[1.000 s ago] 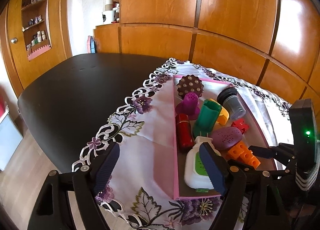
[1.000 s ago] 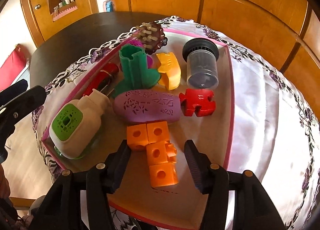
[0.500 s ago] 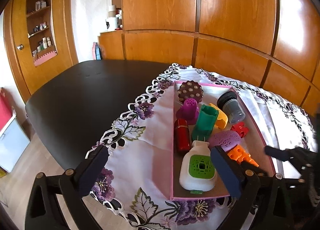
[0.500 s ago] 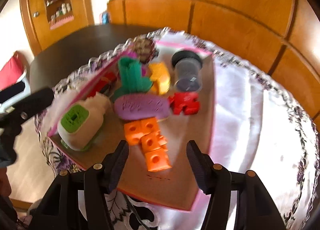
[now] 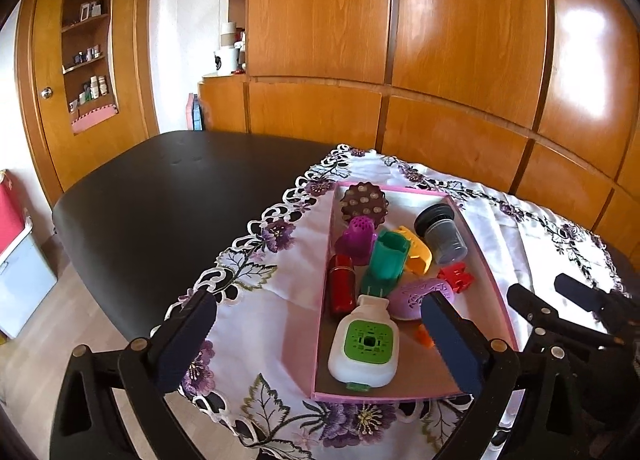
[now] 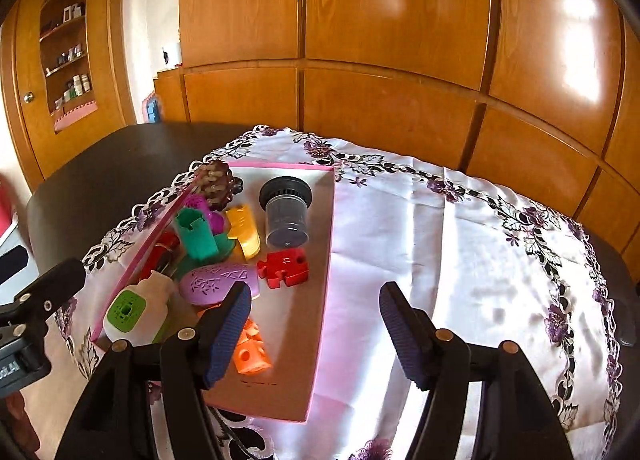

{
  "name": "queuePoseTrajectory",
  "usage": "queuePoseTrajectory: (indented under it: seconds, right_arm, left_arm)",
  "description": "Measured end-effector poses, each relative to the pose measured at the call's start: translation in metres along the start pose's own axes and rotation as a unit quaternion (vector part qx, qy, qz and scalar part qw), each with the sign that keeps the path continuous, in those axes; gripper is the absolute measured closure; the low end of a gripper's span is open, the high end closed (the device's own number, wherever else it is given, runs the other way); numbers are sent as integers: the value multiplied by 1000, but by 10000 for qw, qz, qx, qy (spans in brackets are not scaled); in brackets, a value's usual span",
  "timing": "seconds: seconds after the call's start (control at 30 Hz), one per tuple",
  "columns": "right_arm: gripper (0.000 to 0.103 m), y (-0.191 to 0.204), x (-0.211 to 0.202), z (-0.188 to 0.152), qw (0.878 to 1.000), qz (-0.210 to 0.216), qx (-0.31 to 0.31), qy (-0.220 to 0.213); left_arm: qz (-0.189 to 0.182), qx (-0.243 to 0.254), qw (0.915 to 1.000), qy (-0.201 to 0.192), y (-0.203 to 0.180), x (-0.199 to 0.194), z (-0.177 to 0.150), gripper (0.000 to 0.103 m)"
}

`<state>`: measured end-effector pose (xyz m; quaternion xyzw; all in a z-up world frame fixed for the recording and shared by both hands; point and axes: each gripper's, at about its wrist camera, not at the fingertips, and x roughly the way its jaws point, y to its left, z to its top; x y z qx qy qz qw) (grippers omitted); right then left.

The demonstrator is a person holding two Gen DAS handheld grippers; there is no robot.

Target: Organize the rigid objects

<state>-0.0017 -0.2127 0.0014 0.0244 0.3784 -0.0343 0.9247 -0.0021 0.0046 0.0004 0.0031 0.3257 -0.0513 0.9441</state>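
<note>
A pink tray (image 5: 496, 288) on the cloth holds several toys: a white bottle with a green cap (image 5: 366, 344), a red cylinder (image 5: 342, 286), a green boot shape (image 6: 198, 236), a purple oval (image 6: 216, 280), a red puzzle piece (image 6: 284, 268), a grey jar (image 6: 286, 211) and orange blocks (image 6: 250, 352). My left gripper (image 5: 320, 340) hangs wide open above the tray's near left corner, holding nothing. My right gripper (image 6: 316, 334) hovers over the tray's right wall (image 6: 326, 280). Its jaws are opening with nothing between them, and the orange blocks lie just left of its left finger.
The tray sits on a white cloth with purple flowers (image 6: 460, 260), spread over a black table (image 5: 160, 199). Wooden cabinet panels (image 5: 440, 59) stand behind the table. A red and white box (image 5: 12, 260) is on the floor at left.
Both grippers have drawn back and up from the tray, and both sets of jaws have widened. The orange blocks, earlier between the right fingers, now lie in the tray beside them.
</note>
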Motion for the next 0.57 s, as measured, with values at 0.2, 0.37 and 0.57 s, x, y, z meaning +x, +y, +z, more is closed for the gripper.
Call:
queuePoseTrajectory:
  seconds: [0.2,0.37,0.57]
  right_arm:
    - [35,6,0,-3,10000,-12,-51,17]
    - [35,7,0,-3,10000,-13,-66,13]
    - [35,8,0,-3,10000,-12,-70,13]
  left_arm:
    - [70,-35,10000,18,2,-1,1,0]
    - [142,21,9999,-44,3,-3,0,0]
    - [201,82,9997,-80,2,-5,-1,0]
